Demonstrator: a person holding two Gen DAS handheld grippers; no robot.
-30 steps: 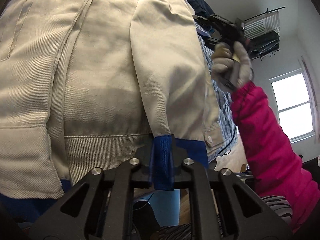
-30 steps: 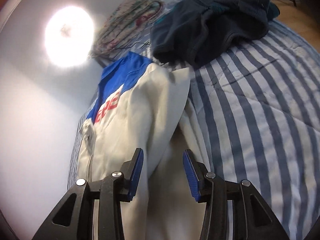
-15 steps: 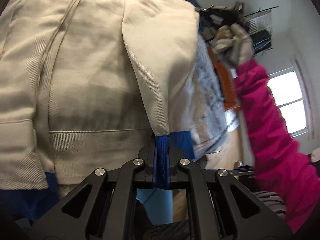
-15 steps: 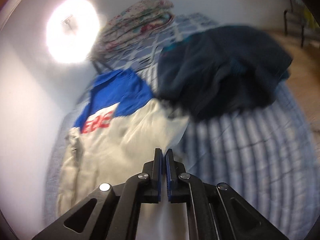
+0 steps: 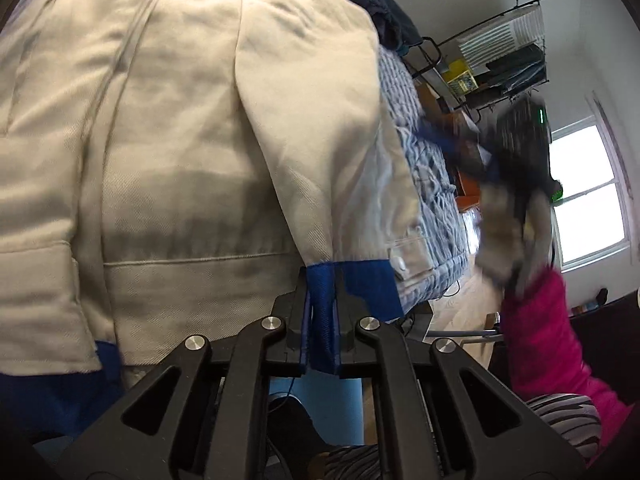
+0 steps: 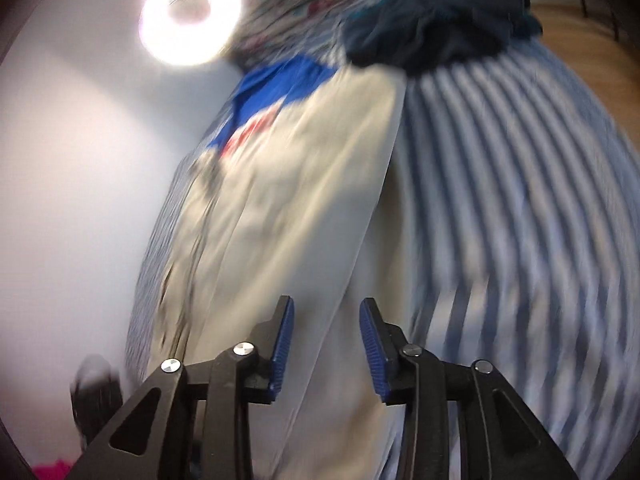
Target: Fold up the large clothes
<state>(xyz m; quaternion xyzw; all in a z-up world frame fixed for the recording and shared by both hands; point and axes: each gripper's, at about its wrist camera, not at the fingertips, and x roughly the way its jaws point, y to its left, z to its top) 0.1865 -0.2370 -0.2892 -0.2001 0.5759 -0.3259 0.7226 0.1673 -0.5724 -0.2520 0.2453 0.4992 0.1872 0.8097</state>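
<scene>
A bed under a blue-and-white striped quilt [image 6: 520, 184] carries the cream cotton jacket with blue trim [image 5: 192, 152], spread lengthwise toward the bed's near edge, a dark navy garment [image 6: 436, 24] heaped at the far end. The right gripper [image 6: 326, 350], clenched half a second ago, has just spread its fingers again with nothing between them, hovering over the jacket's right-hand edge, so that side looks ready for a fresh grasp. The left gripper [image 5: 320, 332] stays clamped on the blue cuff [image 5: 322, 320].

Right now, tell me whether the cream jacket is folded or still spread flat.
Partly folded: on the cream jacket one sleeve lies over the body, its blue cuff clamped in the left tool.
</scene>
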